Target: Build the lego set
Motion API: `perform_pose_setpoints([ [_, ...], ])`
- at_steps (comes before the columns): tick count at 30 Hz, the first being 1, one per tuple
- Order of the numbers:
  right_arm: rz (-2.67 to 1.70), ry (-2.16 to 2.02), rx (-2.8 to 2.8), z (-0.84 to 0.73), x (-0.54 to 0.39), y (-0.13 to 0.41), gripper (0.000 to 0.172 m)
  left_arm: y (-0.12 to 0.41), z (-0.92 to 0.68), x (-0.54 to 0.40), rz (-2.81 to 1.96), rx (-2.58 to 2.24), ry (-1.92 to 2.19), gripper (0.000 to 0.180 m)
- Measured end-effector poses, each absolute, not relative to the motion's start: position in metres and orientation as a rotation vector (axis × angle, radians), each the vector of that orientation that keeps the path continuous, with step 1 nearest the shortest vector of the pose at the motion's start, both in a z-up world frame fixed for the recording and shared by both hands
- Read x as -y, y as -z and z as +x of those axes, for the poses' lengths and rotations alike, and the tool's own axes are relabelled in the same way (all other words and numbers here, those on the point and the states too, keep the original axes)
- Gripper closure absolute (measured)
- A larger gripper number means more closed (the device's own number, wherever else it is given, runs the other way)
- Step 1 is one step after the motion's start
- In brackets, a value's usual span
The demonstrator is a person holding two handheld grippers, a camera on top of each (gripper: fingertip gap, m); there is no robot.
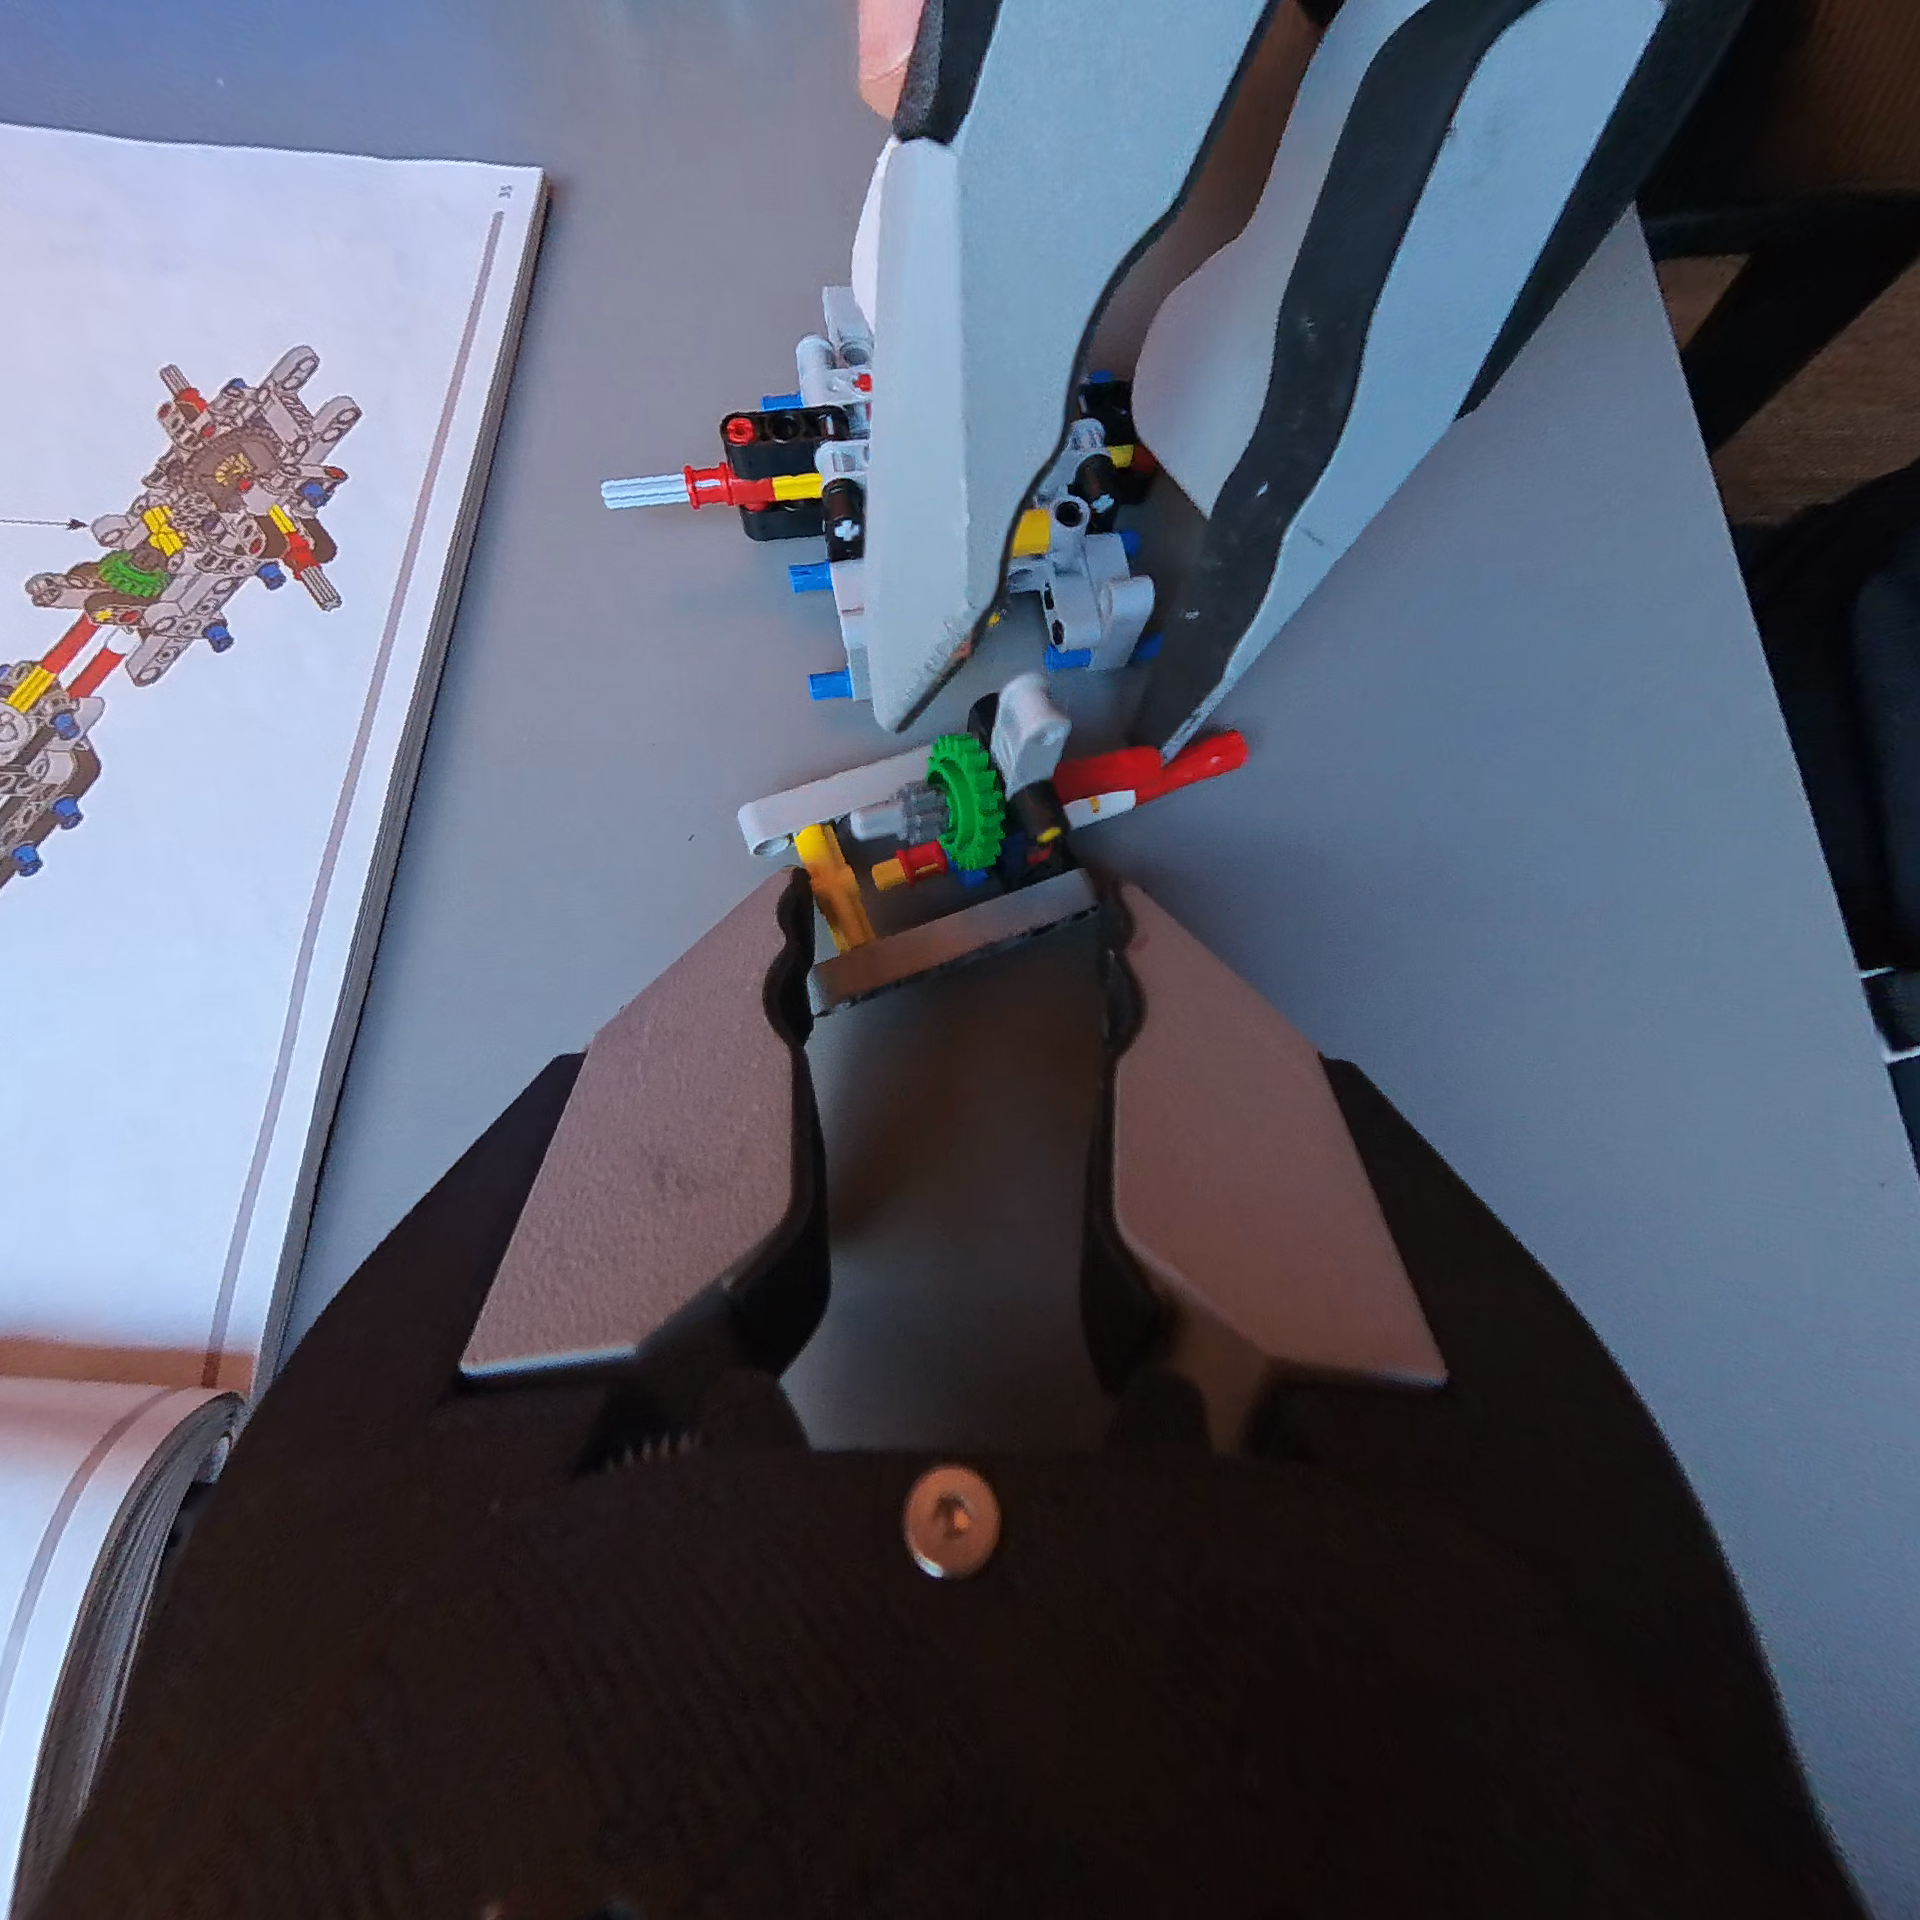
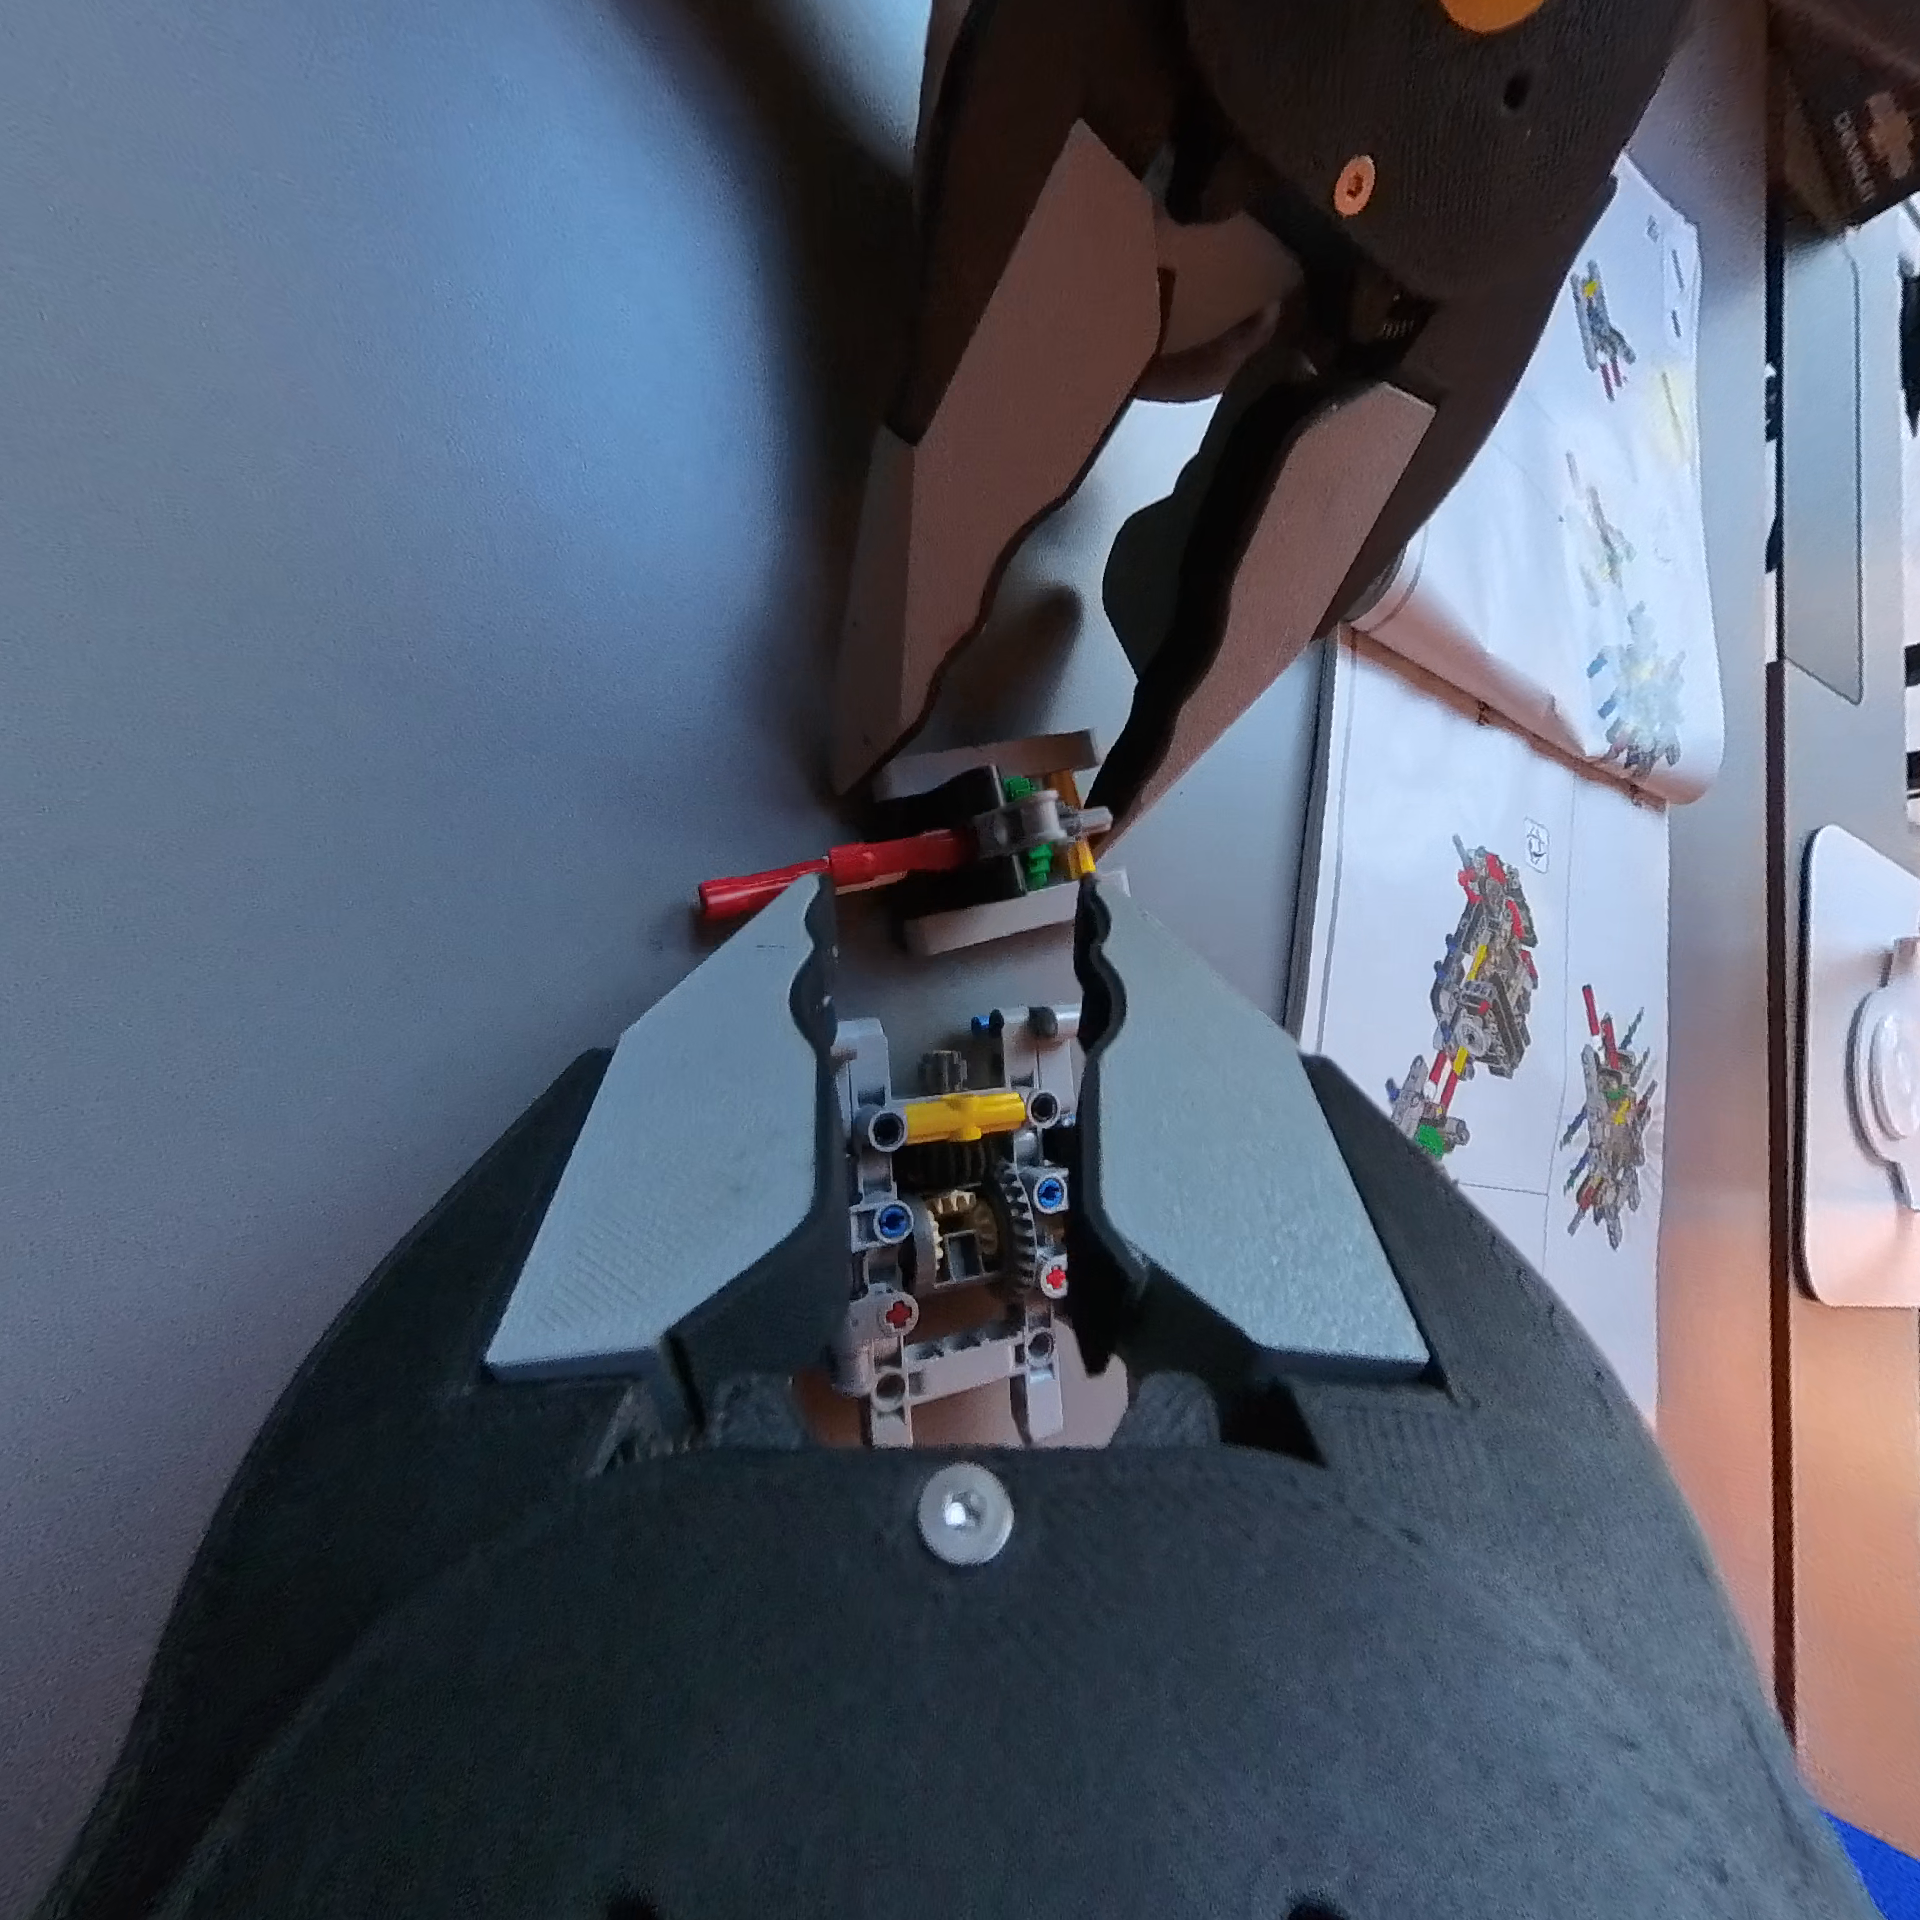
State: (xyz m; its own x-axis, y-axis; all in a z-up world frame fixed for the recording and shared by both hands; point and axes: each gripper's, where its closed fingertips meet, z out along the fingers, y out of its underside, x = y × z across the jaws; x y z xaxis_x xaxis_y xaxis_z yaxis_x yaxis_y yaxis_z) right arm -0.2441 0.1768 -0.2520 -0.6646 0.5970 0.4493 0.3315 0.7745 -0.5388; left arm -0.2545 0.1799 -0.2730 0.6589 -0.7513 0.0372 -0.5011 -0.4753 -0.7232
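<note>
Left claw point(image 1: 951, 935) is gripping the small green-geared assembly point(image 1: 961, 800) on the counter point(image 1: 1455, 935); right claw point(image 2: 951, 925), clamping the grey gearbox frame point(image 2: 961, 1195), is sitting just beside that assembly's red axle point(image 2: 821, 868), axle lying crosswise.

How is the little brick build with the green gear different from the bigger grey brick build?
The small build with the green gear has a long red rod sticking out; the bigger grey build carries a yellow bar and dark gears. The small one sits between the left hand-held gripper fingers; the bigger one sits deep between the right hand-held gripper fingers. Both are made of pinned toy bricks.
</note>
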Motion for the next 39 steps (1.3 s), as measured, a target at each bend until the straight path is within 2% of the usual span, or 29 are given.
perform_pose_setpoints([
  [5, -0.733, -0.658, 2.324, -0.245, -0.174, 0.247, 0.133, 0.273, -0.254, -0.180, -2.170, -0.972, 0.446, 0.128],
  [8, -0.761, -0.724, 2.336, -0.242, -0.171, 0.250, 0.141, 0.273, -0.254, -0.180, -2.170, -0.972, 0.446, 0.129],
  [13, -0.837, -0.798, 2.357, -0.242, -0.171, 0.251, 0.142, 0.273, -0.254, -0.179, -2.170, -0.972, 0.447, 0.129],
  [19, -0.831, -0.849, 2.323, -0.245, -0.172, 0.249, 0.125, 0.273, -0.250, -0.177, -2.163, -0.991, 0.459, 0.129],
  [25, -0.756, -0.756, 2.329, -0.248, -0.164, 0.257, 0.128, 0.273, -0.248, -0.176, -2.160, -0.999, 0.463, 0.129],
  [39, -0.897, -0.892, 2.352, -0.246, -0.161, 0.258, 0.132, 0.273, -0.248, -0.175, -2.160, -1.000, 0.463, 0.129],
])
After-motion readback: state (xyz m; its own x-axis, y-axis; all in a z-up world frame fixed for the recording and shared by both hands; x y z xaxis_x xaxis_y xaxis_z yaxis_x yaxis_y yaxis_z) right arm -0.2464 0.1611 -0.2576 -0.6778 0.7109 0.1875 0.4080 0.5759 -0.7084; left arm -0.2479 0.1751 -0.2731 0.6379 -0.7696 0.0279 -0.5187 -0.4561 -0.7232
